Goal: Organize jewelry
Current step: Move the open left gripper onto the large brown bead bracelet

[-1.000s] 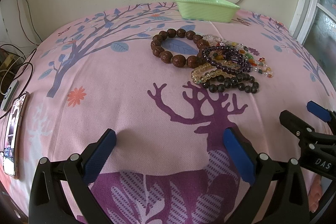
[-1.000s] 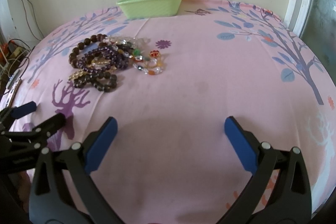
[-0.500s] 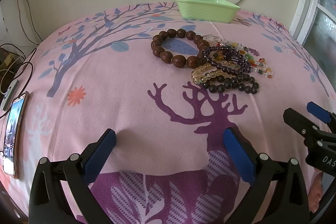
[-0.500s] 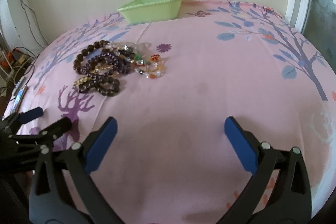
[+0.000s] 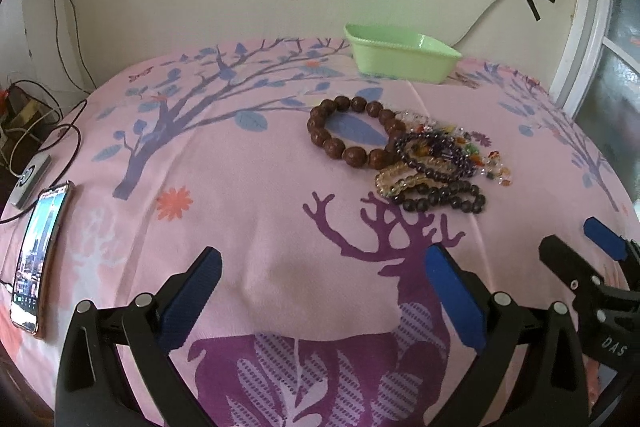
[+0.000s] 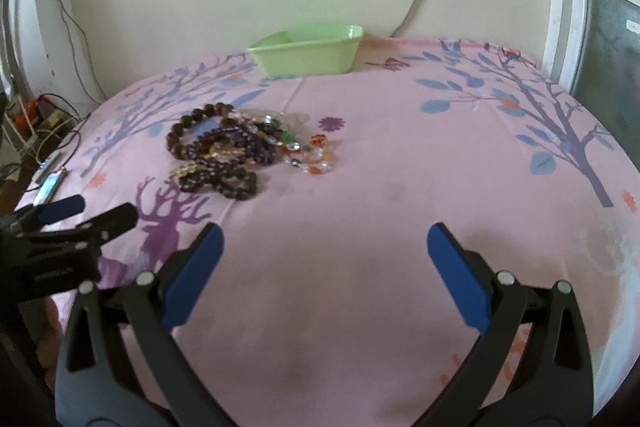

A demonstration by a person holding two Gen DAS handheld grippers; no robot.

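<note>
Several bead bracelets lie in a pile on the pink cloth: a large brown wooden one point(image 5: 352, 131), a purple one point(image 5: 432, 157), a yellow one point(image 5: 400, 181), a dark one point(image 5: 444, 199) and a multicoloured one point(image 5: 488, 163). The pile also shows in the right wrist view point(image 6: 232, 155). A light green tray point(image 5: 400, 57) stands behind it near the wall, also in the right wrist view point(image 6: 308, 53). My left gripper point(image 5: 320, 263) is open and empty, short of the pile. My right gripper point(image 6: 326, 239) is open and empty, right of the pile.
A phone point(image 5: 38, 259) with a lit screen and a grey device point(image 5: 32, 179) with cables lie at the table's left edge. A window frame point(image 5: 588, 27) stands at the right. The wall is close behind the tray.
Both grippers have risen and pulled back a little, so the pile and tray sit lower and farther in view. Both stay open. The bracelets have not moved.
</note>
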